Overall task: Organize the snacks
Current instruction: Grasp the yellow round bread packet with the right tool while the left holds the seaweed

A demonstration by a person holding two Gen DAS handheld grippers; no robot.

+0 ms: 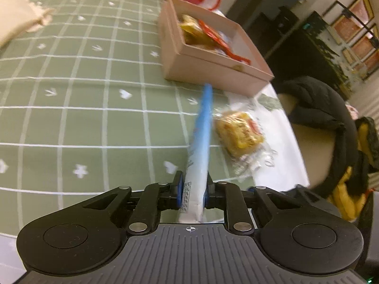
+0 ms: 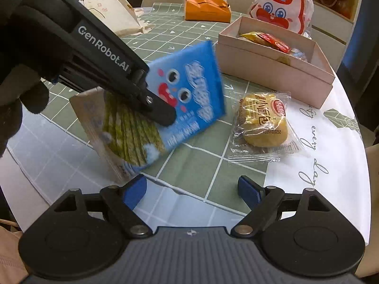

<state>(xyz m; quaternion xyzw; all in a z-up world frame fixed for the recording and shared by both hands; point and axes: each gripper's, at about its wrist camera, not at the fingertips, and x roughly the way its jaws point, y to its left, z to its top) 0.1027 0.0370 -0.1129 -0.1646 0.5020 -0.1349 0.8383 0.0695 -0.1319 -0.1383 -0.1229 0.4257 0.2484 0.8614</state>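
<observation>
A flat blue snack packet [image 1: 200, 137] with a cartoon face [image 2: 194, 87] is tilted up off the green checked tablecloth. My left gripper [image 1: 192, 189] is shut on its lower end, edge-on between the blue pads; in the right wrist view its black finger [image 2: 163, 116] lies across the packet's front. To the right, a wrapped yellow bread bun [image 1: 239, 135] [image 2: 263, 120] lies flat on the cloth. Behind it stands an open pink box [image 1: 213, 66] [image 2: 272, 64] holding several snack packets. My right gripper [image 2: 191, 191] is open and empty, low over the table's near edge.
A rabbit-face bag [image 2: 281, 7] stands behind the box, with an orange bag [image 2: 207, 9] to its left. At the far left lies a cream cloth bag [image 2: 106, 7]. Beyond the table's right edge, a chair carries a black jacket [image 1: 319, 108].
</observation>
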